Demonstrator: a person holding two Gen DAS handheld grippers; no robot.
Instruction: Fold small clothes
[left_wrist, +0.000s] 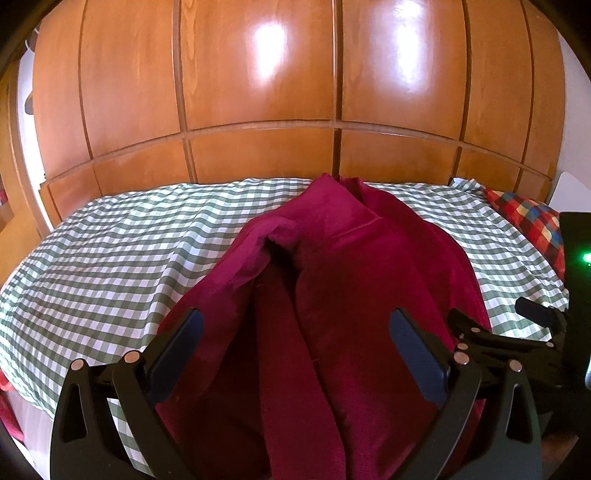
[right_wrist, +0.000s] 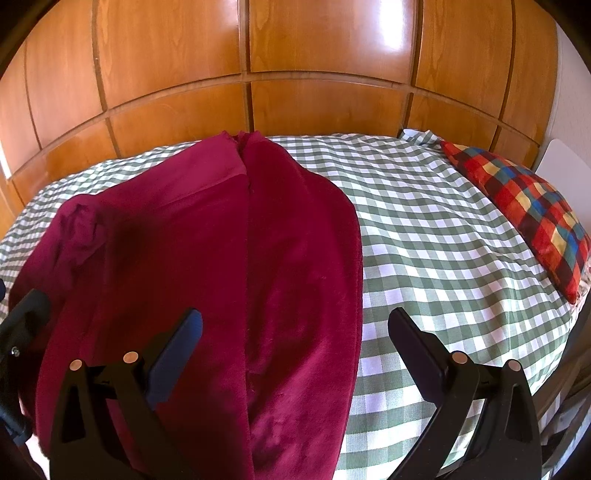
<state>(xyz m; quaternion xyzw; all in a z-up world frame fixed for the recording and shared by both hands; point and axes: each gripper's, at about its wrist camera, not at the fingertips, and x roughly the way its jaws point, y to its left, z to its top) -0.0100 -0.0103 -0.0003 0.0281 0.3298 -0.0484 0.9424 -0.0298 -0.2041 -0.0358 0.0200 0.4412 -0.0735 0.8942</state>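
Both tools, left tool (left_wrist: 295, 354) and right tool (right_wrist: 295, 354), spread wide and empty above the crimson garment (right_wrist: 229, 266), stretched from the bed (right_wrist: 424, 240)'s near edge toward its far edge, presumably for folding.

The near end of the crimson garment (left_wrist: 332, 295) runs off the bottom edge of both views, so its hem is unseen, and the left tool (left_wrist: 295, 332) covers its lower flanks. The plaid pillow (right_wrist: 524, 206) is cut by the right edge. The bed (right_wrist: 424, 240) under the cloth is hidden. In the right wrist view only part of the left tool shows at the left edge
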